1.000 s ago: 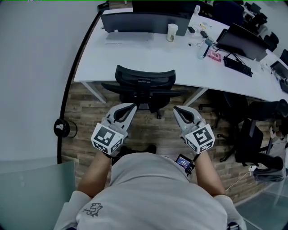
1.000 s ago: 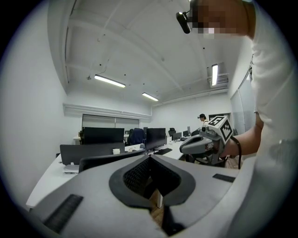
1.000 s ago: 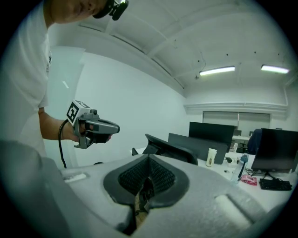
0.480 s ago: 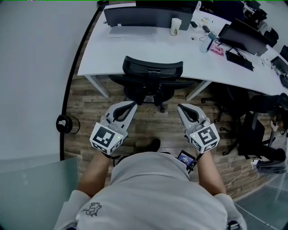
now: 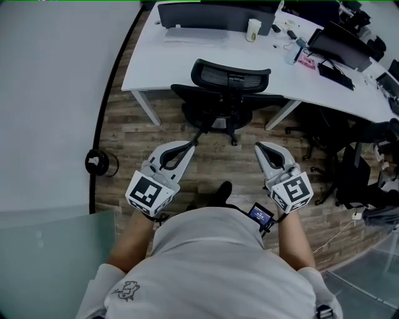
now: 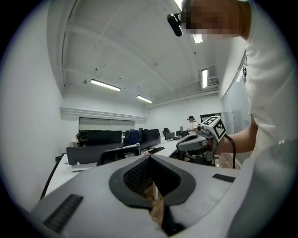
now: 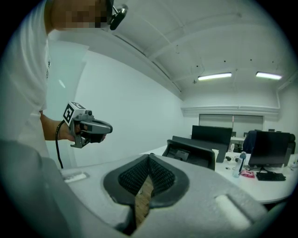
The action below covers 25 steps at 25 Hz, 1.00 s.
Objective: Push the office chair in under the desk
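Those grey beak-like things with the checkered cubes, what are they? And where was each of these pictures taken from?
They are hand-held grippers, not a robot: a person holds the left gripper and the right gripper, one in each hand. The downward picture comes from a camera on the person's head. The other two come from cameras riding on each gripper, looking along its jaws. Both pairs of jaws are closed and hold nothing. Ahead, a black office chair stands at the edge of a white desk, and neither gripper touches it. On the desk are a monitor and a paper cup.
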### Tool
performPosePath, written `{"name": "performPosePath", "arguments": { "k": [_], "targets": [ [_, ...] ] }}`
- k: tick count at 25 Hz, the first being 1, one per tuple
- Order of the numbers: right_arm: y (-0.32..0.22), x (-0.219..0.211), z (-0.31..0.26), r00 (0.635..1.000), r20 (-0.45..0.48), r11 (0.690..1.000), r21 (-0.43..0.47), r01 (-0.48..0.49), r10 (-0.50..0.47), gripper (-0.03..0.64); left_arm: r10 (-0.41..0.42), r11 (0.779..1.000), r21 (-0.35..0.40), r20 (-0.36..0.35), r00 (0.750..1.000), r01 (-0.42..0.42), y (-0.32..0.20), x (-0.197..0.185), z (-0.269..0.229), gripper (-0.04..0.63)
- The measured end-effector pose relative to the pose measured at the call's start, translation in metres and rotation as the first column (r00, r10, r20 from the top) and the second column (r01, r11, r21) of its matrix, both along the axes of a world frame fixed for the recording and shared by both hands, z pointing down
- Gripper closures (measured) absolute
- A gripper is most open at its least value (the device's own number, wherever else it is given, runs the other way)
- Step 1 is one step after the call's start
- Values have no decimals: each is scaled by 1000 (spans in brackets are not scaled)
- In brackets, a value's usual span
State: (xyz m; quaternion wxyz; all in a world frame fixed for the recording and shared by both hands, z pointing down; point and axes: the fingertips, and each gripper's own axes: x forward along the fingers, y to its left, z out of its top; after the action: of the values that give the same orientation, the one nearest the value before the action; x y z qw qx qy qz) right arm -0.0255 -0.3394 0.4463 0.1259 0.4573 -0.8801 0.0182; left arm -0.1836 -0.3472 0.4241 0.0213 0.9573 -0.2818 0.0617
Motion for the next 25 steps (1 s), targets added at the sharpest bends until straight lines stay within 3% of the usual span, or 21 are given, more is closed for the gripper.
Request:
{"name": "performPosePath", "arguments": {
  "k": [14,25],
  "targets": [
    [109,-86,-6,1000,10,999,21,-25,25,614,37,999,23,-33,999,-36,98,-72,-12,597],
    [137,-106,-6,1000,16,1000,-5,-25,25,614,53,999,16,-63,997,-52,117,-91,-12,597]
  ]
}}
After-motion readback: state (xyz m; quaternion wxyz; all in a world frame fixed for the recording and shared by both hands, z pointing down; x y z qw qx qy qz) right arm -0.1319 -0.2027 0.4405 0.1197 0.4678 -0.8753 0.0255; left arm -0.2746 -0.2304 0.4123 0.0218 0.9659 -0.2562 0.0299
